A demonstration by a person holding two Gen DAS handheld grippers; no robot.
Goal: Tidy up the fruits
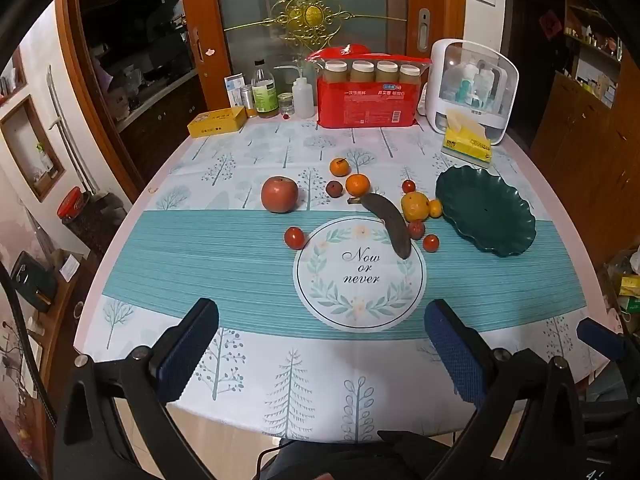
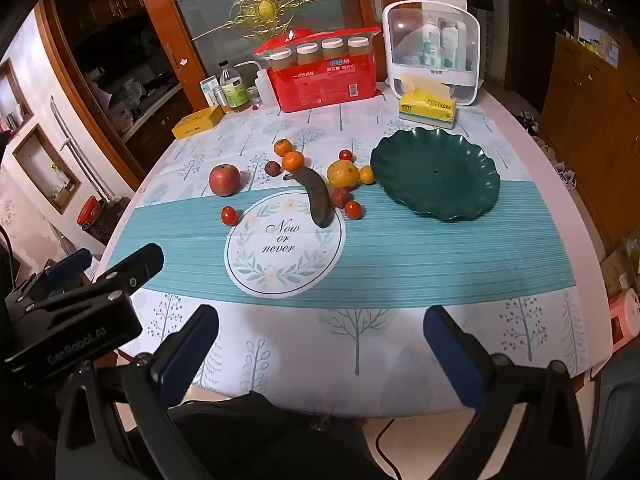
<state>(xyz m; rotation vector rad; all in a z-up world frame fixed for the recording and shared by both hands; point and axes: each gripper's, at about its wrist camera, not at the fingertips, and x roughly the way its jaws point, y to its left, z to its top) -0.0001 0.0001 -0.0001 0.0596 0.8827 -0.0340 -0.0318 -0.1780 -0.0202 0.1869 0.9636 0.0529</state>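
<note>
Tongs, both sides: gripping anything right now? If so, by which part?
Nothing is held. The left tongs and right tongs stand open over the near table edge, with all the fruit, including the banana, lying untouched.

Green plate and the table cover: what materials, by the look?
Green plate: likely glossy plastic or glazed ceramic; smooth scalloped rim with soft highlights, can't tell which. Table cover: probably printed vinyl or coated cloth; lies flat, faint fold creases, slight sheen.

Shiny plate, soft cloth

The green plate looks smooth and glossy; the tablecloth looks matt; the banana looks dull.
</note>
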